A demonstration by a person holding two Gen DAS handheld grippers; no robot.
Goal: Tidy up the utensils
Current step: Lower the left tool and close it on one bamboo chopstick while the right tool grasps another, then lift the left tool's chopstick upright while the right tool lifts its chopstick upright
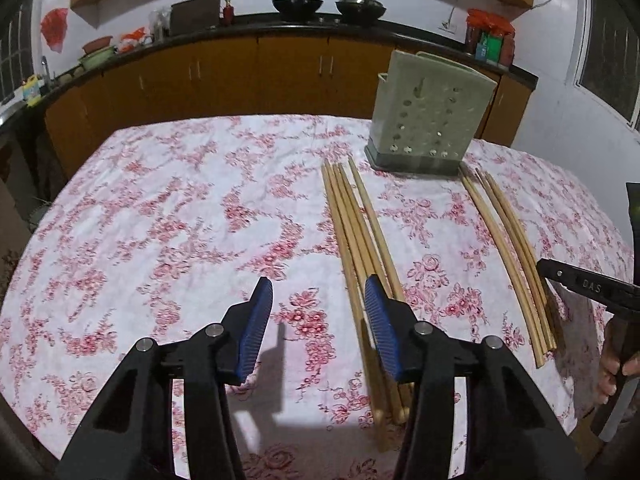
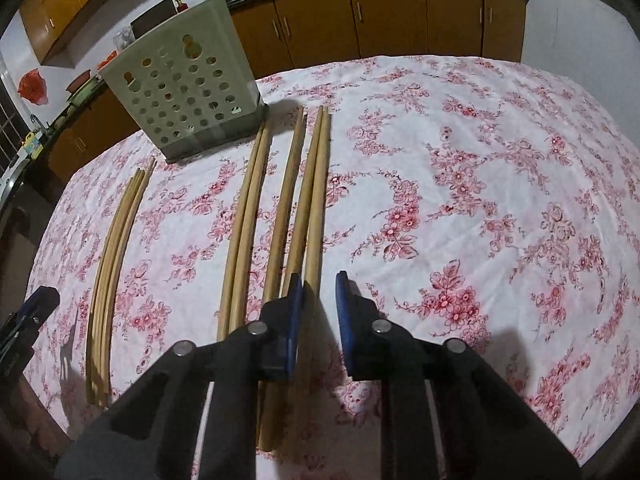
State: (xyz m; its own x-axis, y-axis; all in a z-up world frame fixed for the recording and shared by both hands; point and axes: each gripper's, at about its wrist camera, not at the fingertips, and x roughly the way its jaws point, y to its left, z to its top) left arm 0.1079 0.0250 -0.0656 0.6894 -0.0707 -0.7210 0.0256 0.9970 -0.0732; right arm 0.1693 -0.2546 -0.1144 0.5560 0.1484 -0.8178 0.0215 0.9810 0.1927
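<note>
A pale green perforated utensil holder (image 1: 428, 114) stands at the table's far side; it also shows in the right wrist view (image 2: 188, 88). A bundle of several wooden chopsticks (image 1: 358, 236) lies left of it, seen in the right wrist view (image 2: 114, 248) too. A second group of chopsticks (image 1: 510, 248) lies to the right (image 2: 276, 216). My left gripper (image 1: 318, 300) is open and empty, its right finger above the left bundle. My right gripper (image 2: 318, 292) is open, low over the near ends of the rightmost chopsticks.
The table has a white cloth with pink flowers (image 1: 180, 220). Orange kitchen cabinets (image 1: 256, 76) and a dark counter with pots run behind it. The right gripper's black body (image 1: 588, 288) shows at the right edge of the left wrist view.
</note>
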